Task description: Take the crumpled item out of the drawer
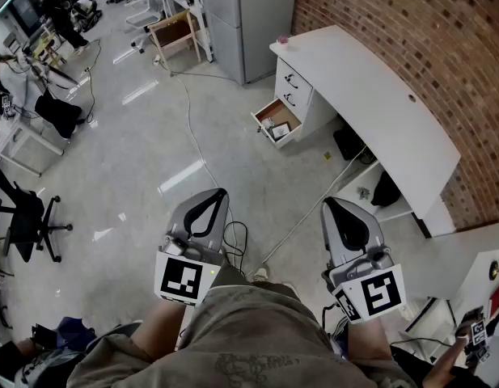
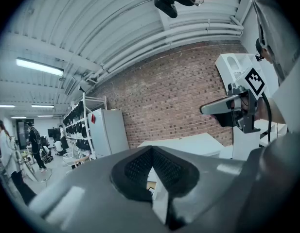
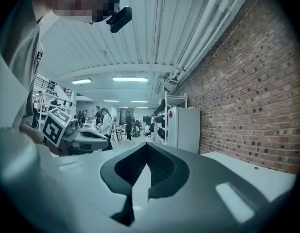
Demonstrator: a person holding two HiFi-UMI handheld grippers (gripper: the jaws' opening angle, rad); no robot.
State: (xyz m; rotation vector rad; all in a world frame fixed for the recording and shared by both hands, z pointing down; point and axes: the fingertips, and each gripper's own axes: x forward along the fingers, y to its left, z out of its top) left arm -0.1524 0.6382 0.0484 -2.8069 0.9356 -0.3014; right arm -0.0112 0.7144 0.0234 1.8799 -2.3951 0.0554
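Note:
A white desk (image 1: 370, 95) stands along the brick wall, far ahead of me. Its bottom drawer (image 1: 277, 120) is pulled open, with small white and dark items inside, too small to tell apart. My left gripper (image 1: 222, 191) and right gripper (image 1: 327, 203) are held close to my body, side by side, both pointing toward the desk and well short of it. Both have their jaws together with nothing between them. In the left gripper view the closed jaws (image 2: 152, 150) face the desk (image 2: 188, 142), with the right gripper (image 2: 227, 106) beside them. In the right gripper view the jaws (image 3: 147, 145) are shut too.
A tall grey cabinet (image 1: 249, 23) stands left of the desk. Cables (image 1: 202, 156) trail across the shiny floor toward my feet. Black bags (image 1: 350, 144) sit under the desk. An office chair (image 1: 27, 225) and people at workstations are off to the left.

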